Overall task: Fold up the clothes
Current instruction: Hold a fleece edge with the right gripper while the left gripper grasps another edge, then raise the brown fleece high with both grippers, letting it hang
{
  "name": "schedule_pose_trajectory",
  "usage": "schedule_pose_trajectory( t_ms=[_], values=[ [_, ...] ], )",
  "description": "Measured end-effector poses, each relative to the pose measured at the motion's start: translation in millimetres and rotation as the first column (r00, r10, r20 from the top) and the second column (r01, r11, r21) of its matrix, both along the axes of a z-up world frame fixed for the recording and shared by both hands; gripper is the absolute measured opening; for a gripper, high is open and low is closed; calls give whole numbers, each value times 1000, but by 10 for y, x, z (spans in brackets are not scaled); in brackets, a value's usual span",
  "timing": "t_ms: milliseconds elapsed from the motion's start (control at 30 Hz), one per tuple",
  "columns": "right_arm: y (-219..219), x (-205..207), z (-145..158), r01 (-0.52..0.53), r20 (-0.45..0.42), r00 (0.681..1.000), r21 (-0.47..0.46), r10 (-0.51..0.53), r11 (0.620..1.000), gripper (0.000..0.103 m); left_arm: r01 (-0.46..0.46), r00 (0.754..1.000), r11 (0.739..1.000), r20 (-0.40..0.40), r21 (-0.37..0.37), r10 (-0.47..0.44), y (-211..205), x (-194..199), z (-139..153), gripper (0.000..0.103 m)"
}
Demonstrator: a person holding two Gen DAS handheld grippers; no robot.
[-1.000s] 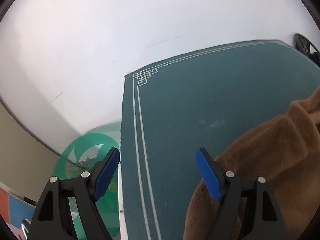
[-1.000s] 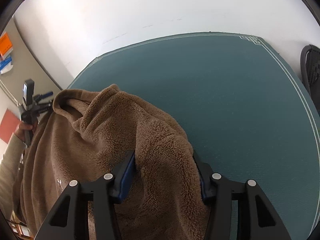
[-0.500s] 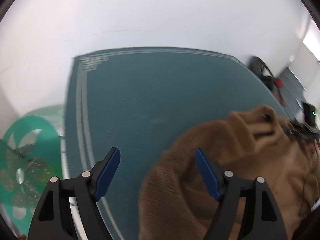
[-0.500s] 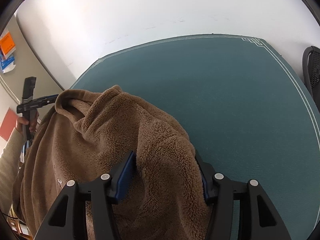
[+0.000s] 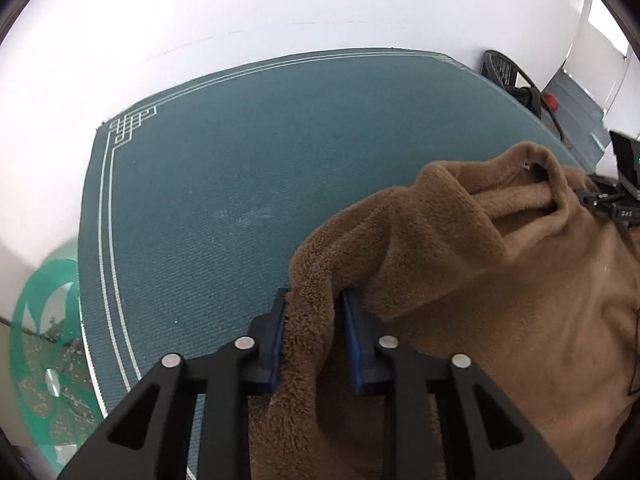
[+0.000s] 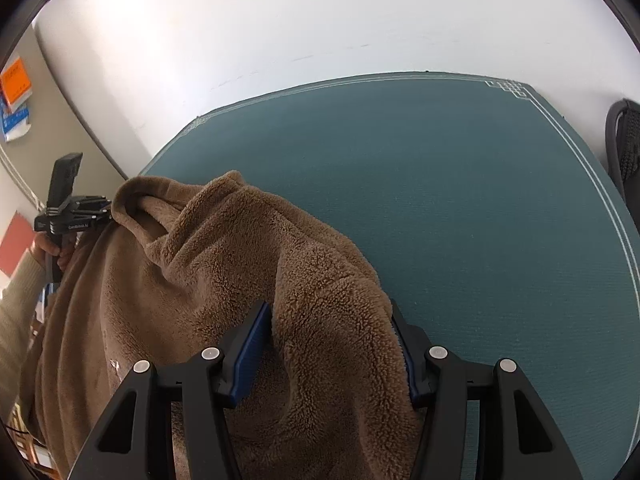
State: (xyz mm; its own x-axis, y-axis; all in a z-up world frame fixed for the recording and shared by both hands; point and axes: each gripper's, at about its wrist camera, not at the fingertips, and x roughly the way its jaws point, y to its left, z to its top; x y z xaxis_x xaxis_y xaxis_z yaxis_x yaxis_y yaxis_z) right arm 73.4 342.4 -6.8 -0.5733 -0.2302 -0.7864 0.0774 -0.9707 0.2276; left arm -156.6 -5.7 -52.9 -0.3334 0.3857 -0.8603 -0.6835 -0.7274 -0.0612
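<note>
- Brown fleece garment [image 6: 248, 280], plain and fuzzy.
- Teal table mat [image 5: 224, 208], pale double-line border, fret pattern at the corner.
- Blue pads [image 6: 250, 344] on black grippers.
- Green patterned disc [image 5: 44, 344] beside the mat.
- White wall [image 6: 280, 20].

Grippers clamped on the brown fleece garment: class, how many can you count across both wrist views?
2. The left gripper has just closed on a fold of the brown fleece garment at its left edge; the right gripper clamps a thicker bunch at the garment's right side, over the green mat.
</note>
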Motion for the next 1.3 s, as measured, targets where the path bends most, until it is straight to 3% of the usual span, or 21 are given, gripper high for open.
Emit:
schedule_pose_trajectory(
  t_ms=[100, 233, 400, 700, 867, 1000, 1033, 1167, 1233, 1300],
  values=[
    [-79, 17, 0, -5, -6, 1000, 72, 6, 997, 54, -26, 998, 999, -56, -38, 24, 53, 134, 36, 22],
    [-162, 46, 9, 2, -5, 1000, 123, -1, 992, 30, -68, 988, 993, -147, -95, 54, 119, 315, 62, 19],
    [-169, 119, 54, 33, -14, 999, 125, -31, 992, 17, -148, 964, 982, -240, -114, 118, 85, 556, 200, 17],
    [-134, 507, 638, 163, -208, 970, 185, -123, 969, 16, -250, 902, 968, -365, -10, 230, -36, 1124, 849, 17],
    [-174, 849, 1059, 222, -339, 930, 217, -140, 951, 16, -285, 856, 952, -419, 109, 304, -145, 1593, 1390, 17],
    [-212, 1219, 1427, 286, -460, 874, 230, -156, 930, 16, -290, 808, 934, -471, 208, 355, -295, 2071, 1843, 17],
    [-222, 1328, 1538, 310, -497, 853, 235, -161, 921, 16, -297, 786, 926, -491, 234, 376, -348, 2215, 1968, 17],
    [-326, 1669, 1954, 383, -625, 763, 234, -163, 893, 16, -278, 735, 879, -503, 388, 455, -586, 2659, 2451, 17],
    [-388, 1893, 2166, 418, -694, 704, 234, -151, 878, 16, -259, 705, 854, -517, 452, 487, -680, 2947, 2672, 17],
    [-479, 2148, 2383, 461, -766, 629, 234, -129, 856, 16, -232, 656, 832, -551, 503, 516, -747, 3284, 2887, 17]
  ],
)
